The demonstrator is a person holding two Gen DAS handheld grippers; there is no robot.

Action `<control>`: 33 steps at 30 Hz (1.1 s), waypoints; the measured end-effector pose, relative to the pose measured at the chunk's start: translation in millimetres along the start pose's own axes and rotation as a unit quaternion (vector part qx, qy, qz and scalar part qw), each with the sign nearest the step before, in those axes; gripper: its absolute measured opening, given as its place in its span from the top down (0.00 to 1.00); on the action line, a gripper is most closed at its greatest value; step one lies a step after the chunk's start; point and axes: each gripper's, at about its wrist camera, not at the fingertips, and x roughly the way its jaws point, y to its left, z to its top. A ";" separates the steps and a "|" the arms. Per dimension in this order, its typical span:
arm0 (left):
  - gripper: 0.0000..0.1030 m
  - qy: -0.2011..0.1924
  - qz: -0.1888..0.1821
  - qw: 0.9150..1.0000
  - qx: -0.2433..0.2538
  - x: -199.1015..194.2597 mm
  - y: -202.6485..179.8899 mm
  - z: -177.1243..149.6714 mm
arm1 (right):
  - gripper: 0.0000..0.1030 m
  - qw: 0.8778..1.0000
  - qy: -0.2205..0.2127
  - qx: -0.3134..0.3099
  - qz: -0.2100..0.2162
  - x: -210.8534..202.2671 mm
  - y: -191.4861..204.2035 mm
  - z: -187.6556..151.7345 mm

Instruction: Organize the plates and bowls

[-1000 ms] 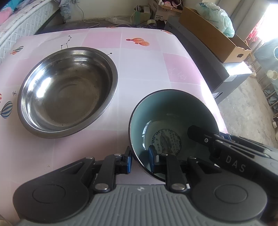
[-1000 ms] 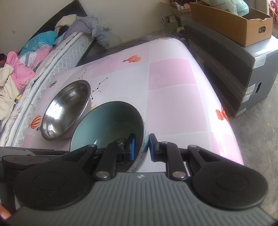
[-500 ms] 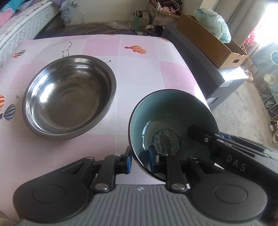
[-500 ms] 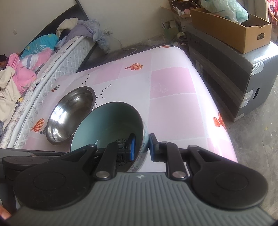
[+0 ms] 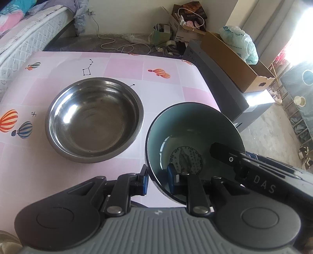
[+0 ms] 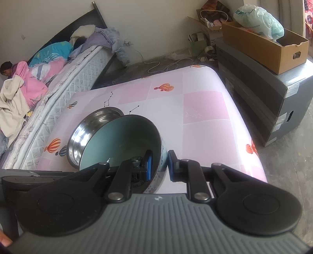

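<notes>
The left gripper (image 5: 157, 180) is clamped on the rim of the teal bowl (image 5: 193, 125), one blue pad outside the wall and the other inside it. The right gripper (image 6: 158, 166) pinches the same bowl (image 6: 125, 136) at the opposite side of its rim, again with one pad inside and one out, so the bowl hangs between the two, tipped, with its mouth turned toward the steel bowl. In the left wrist view the right gripper's dark finger (image 5: 225, 154) reaches in over the bowl's right edge. A round dark print shows on the bowl's floor.

Just left of the held bowl, the steel bowl (image 5: 94, 121) sits upright and empty on the table (image 5: 172, 91); in the right wrist view the teal bowl overlaps its near right edge, and whether they touch I cannot tell. The table wears a pink checked cloth with balloon and star pictures.

Beyond the table's right side stands a grey box (image 6: 260, 93) with an open carton (image 6: 266, 46) on top, and a plastic bag (image 6: 258, 18) in the carton. A bed (image 6: 52, 78) heaped with bedding runs along the far left.
</notes>
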 end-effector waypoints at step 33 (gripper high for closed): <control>0.81 -0.003 0.066 0.995 -0.080 32.7 120.5 53.2 | 0.85 0.996 0.056 -0.028 0.060 124.9 103.8 44.0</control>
